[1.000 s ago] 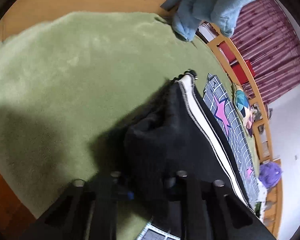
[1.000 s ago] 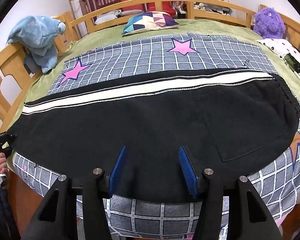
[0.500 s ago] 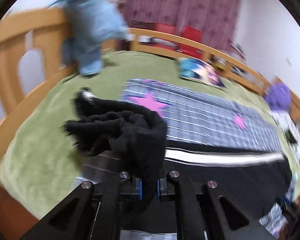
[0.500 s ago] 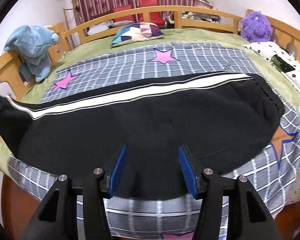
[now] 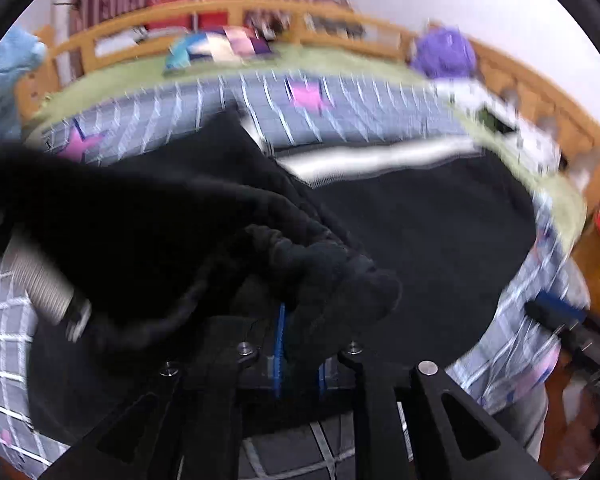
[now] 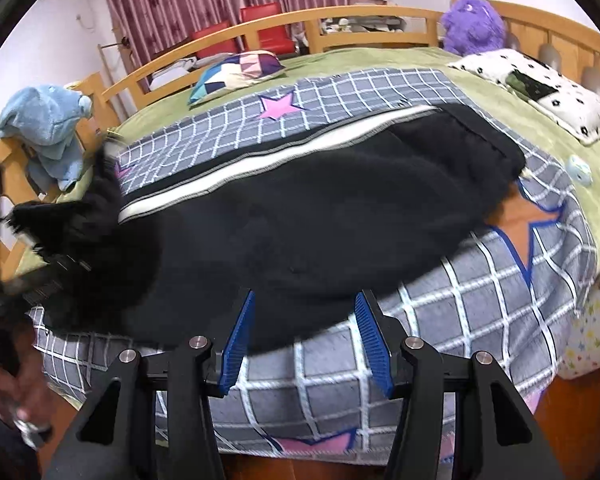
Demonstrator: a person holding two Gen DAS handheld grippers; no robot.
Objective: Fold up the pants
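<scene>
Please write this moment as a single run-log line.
task: fold pants | left tongs: shut on pants leg end, lifted | right tongs: open, at near edge of pants | bed: checked blanket under pants

Free room & obstacles on the bed: wooden rail (image 6: 340, 16) fences the far edge & both sides, so no way in there. Near edge is open; right gripper (image 6: 304, 336) hovers over it, fingers spread, nothing between them. Black pants (image 6: 340, 216) cover the blanket (image 6: 460, 304) middle, w/ the leg end bunched up at the left edge, pinched in left gripper (image 5: 298, 344). Far-edge obstacles: patchwork pillow (image 6: 236, 72), purple plush (image 6: 474, 24) at far right corner. Spotted pillow (image 6: 540, 88) blocks right edge. Blue plush (image 6: 46, 124) hangs on the left rail. Bare blanket near right corner is passable.
</scene>
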